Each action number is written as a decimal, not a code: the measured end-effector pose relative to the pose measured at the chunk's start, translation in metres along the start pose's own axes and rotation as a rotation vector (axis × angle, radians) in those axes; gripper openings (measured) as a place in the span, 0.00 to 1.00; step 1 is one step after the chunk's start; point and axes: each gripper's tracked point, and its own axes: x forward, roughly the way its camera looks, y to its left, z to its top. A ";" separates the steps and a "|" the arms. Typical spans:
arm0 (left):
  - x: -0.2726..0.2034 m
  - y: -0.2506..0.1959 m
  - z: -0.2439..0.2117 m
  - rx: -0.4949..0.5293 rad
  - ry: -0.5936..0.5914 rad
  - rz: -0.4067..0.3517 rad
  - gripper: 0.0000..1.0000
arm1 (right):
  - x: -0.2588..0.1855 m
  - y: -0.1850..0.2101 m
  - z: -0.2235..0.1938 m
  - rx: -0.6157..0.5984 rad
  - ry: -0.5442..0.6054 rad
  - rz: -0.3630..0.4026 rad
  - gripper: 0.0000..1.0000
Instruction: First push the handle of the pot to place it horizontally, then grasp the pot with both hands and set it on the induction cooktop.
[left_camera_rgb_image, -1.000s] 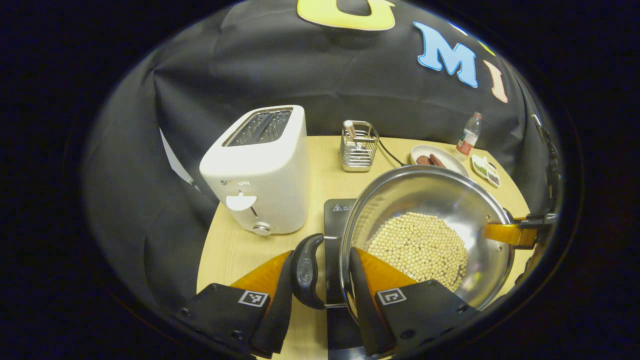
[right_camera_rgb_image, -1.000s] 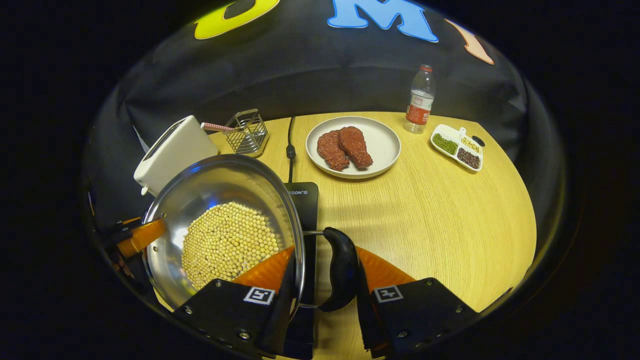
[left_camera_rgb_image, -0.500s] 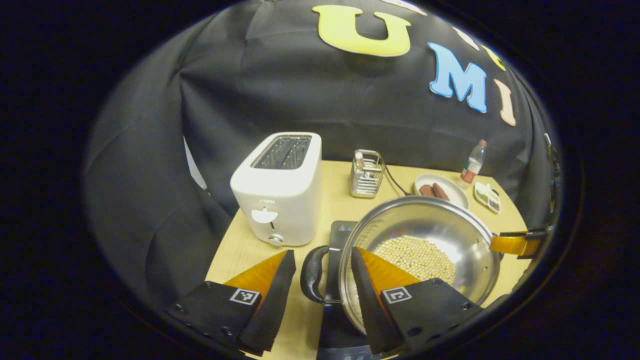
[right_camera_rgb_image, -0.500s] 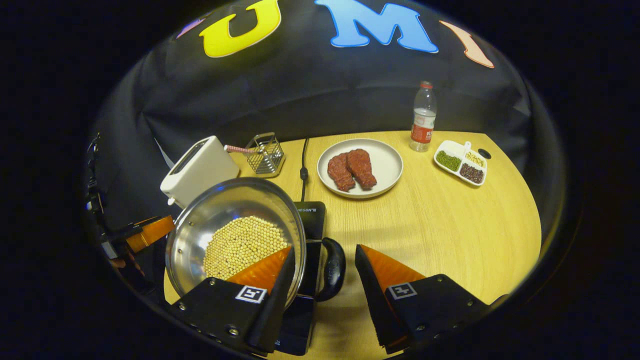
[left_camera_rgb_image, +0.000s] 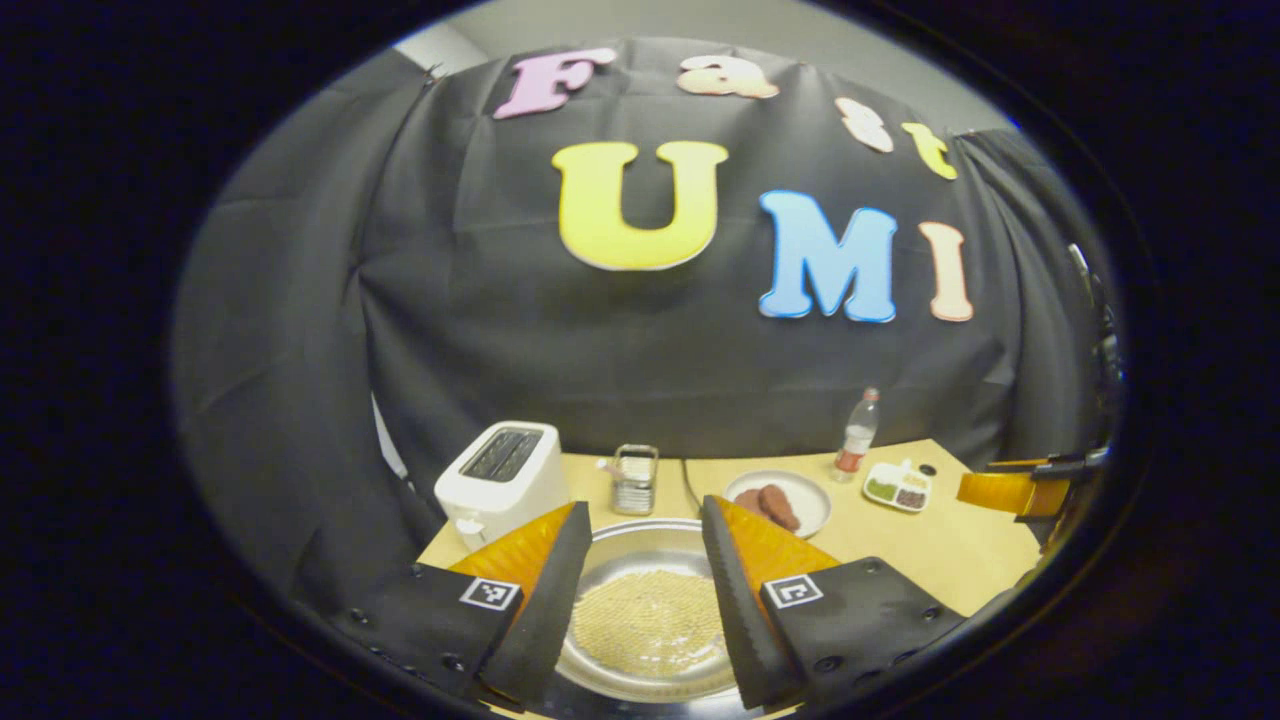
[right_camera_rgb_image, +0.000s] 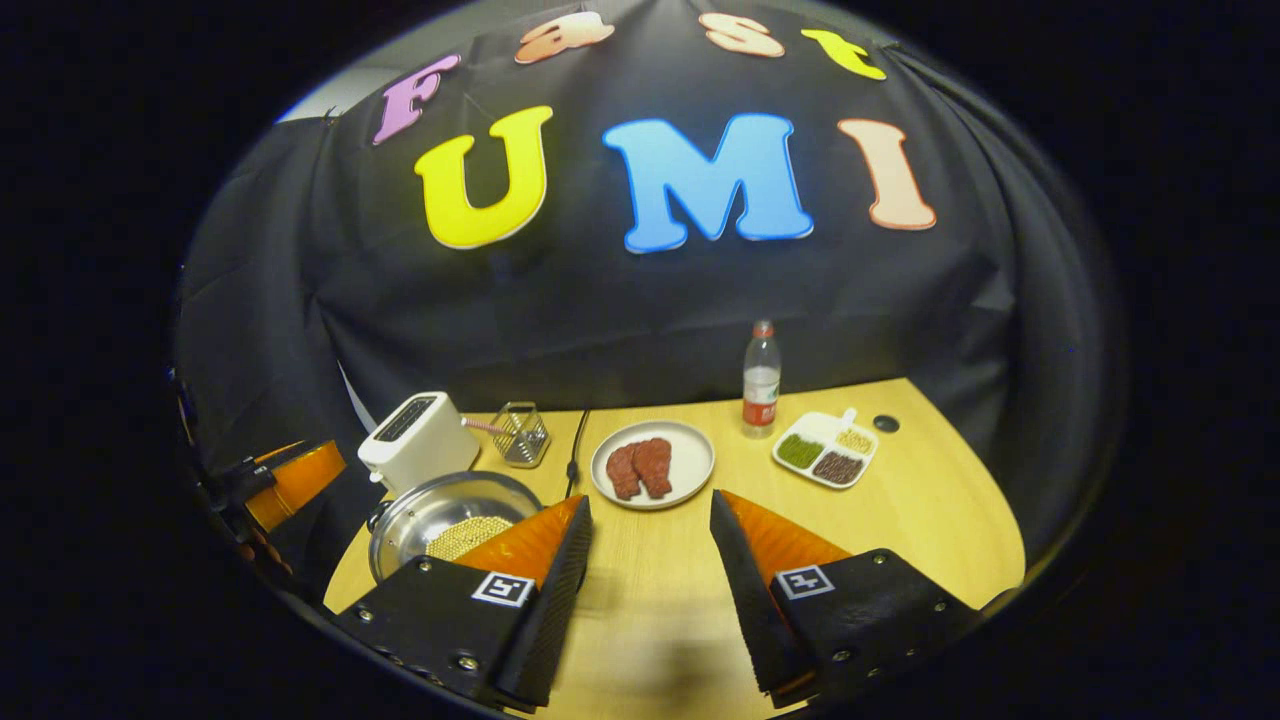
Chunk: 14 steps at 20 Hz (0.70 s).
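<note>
Pot: the steel pot (left_camera_rgb_image: 650, 600), holding pale beans, sits on the desk (right_camera_rgb_image: 900, 510) low between the left gripper (left_camera_rgb_image: 640, 590) fingers in the left gripper view; in the right gripper view it lies just left of the right gripper (right_camera_rgb_image: 648, 590) left finger.
Cooktop: only a dark edge shows under the pot, so it likely rests on the induction cooktop; I cannot confirm that.
Fingers: both pairs spread apart, released, grasping nothing.
Why so: judged from this, the placing looks done and both grippers hang high, clear of the pot.
Around: toaster (right_camera_rgb_image: 418, 440) and wire rack (right_camera_rgb_image: 523, 434) beyond the left finger; plate of meat (right_camera_rgb_image: 652, 463) ahead between the fingers; bottle (right_camera_rgb_image: 761, 379) and sectioned dish (right_camera_rgb_image: 826, 448) beyond the right finger.
In the way: nothing near the pot blocks either gripper.
</note>
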 end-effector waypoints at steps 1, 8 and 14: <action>-0.010 -0.024 0.017 0.009 -0.033 -0.019 0.74 | -0.013 -0.008 0.016 -0.002 -0.041 -0.004 0.73; -0.062 -0.129 0.093 0.037 -0.213 -0.046 0.73 | -0.086 -0.074 0.095 -0.013 -0.243 -0.056 0.72; -0.095 -0.163 0.121 -0.029 -0.295 -0.031 1.00 | -0.120 -0.101 0.118 -0.053 -0.319 -0.013 0.99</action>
